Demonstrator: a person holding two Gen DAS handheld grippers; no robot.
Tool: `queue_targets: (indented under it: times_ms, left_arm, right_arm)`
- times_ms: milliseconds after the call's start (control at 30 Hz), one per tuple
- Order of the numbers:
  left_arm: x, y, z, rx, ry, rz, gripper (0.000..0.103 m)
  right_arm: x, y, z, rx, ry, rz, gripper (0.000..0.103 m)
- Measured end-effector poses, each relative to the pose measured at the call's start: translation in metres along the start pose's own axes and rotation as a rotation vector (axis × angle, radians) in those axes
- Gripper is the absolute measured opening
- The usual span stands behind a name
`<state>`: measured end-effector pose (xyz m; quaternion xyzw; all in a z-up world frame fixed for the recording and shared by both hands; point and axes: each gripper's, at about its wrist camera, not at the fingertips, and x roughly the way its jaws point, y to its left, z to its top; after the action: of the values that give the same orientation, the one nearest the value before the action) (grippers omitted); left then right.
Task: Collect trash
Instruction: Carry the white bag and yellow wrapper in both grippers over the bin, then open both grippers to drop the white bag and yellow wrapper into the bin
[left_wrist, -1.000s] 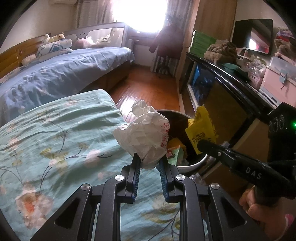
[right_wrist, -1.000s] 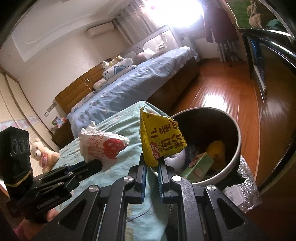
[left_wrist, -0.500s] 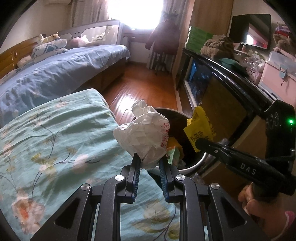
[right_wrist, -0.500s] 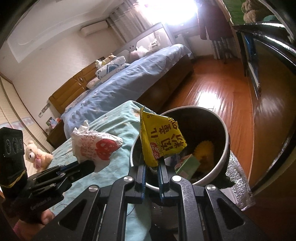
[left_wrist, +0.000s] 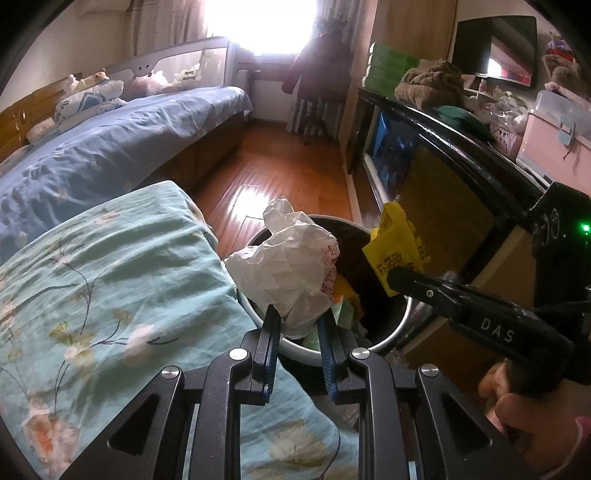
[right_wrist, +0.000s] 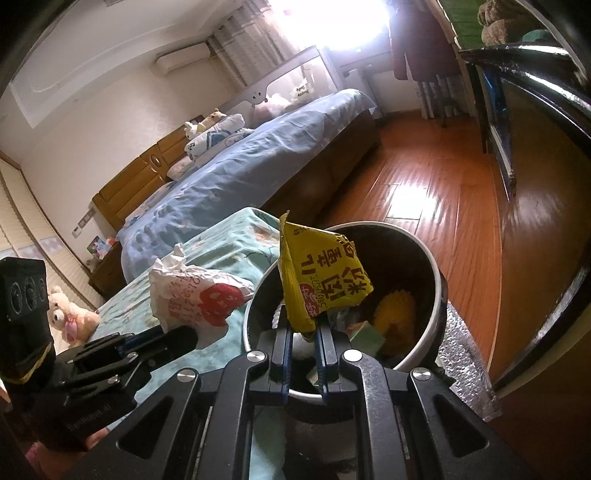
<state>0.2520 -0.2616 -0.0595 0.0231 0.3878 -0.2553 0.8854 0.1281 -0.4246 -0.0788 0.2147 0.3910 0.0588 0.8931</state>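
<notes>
Both grippers loaded, both held at the round white-rimmed trash bin (left_wrist: 388, 341).

Left gripper (left_wrist: 297, 325): blue-padded fingers pinched narrow on the bottom of a crumpled white paper bag with red print (left_wrist: 291, 273); bag sits over the bin's rim on the side by the teal floral bedspread (left_wrist: 110, 295). Right gripper (right_wrist: 303, 334): fingers nearly closed, clamping the lower corner of a yellow snack wrapper with dark lettering (right_wrist: 321, 280); wrapper stands upright above the bin's open mouth. Inside the bin: a yellow lump (right_wrist: 397, 314) and a green carton (right_wrist: 365, 336), against the dark inner wall. Bin stands on the wood floor (right_wrist: 424, 206), touching the bedspread's edge, with the dark glass-fronted cabinet (left_wrist: 424, 173) on its other side. A hand (left_wrist: 528, 417) grips the right gripper's handle, seen from the left wrist camera.
</notes>
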Motion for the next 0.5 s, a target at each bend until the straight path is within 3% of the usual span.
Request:
queue_targets:
  times_ms: [500]
  left_arm:
    - [0.014, -0.006, 0.007, 0.011, 0.014, 0.002, 0.019]
  right_arm:
    - [0.008, -0.012, 0.006, 0.009, 0.015, -0.01, 0.011]
